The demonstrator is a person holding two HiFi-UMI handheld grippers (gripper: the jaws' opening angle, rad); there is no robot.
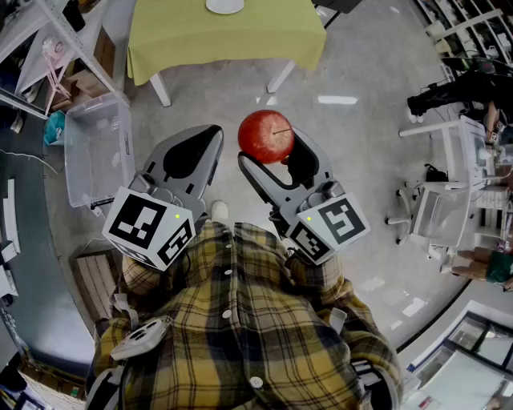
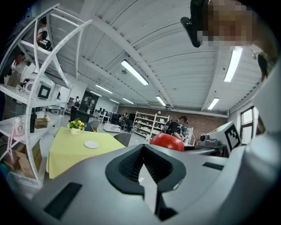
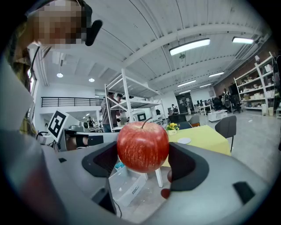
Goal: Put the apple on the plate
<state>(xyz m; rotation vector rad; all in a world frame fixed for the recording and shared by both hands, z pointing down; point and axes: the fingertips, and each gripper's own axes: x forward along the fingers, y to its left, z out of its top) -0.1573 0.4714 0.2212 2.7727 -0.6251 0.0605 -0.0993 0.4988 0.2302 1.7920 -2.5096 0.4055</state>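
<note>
My right gripper (image 1: 268, 148) is shut on a red apple (image 1: 266, 136) with a short stem, holding it in the air above the grey floor. In the right gripper view the apple (image 3: 142, 146) fills the space between the two dark pads. A small white plate (image 1: 224, 6) lies on a table with a yellow-green cloth (image 1: 240, 36) some way ahead. The plate (image 3: 184, 140) shows beyond the apple to its right, and the plate (image 2: 91, 144) also shows in the left gripper view. My left gripper (image 1: 210, 138) is beside the right one, jaws together with nothing in them.
A clear plastic bin (image 1: 96, 148) stands on the floor left of the table. A pot of yellow flowers (image 2: 77, 125) sits on the cloth behind the plate. A white shelving rack (image 2: 39, 88) rises at the left. White furniture (image 1: 449, 200) stands at the right, and a dark chair (image 3: 225, 127) beside the table.
</note>
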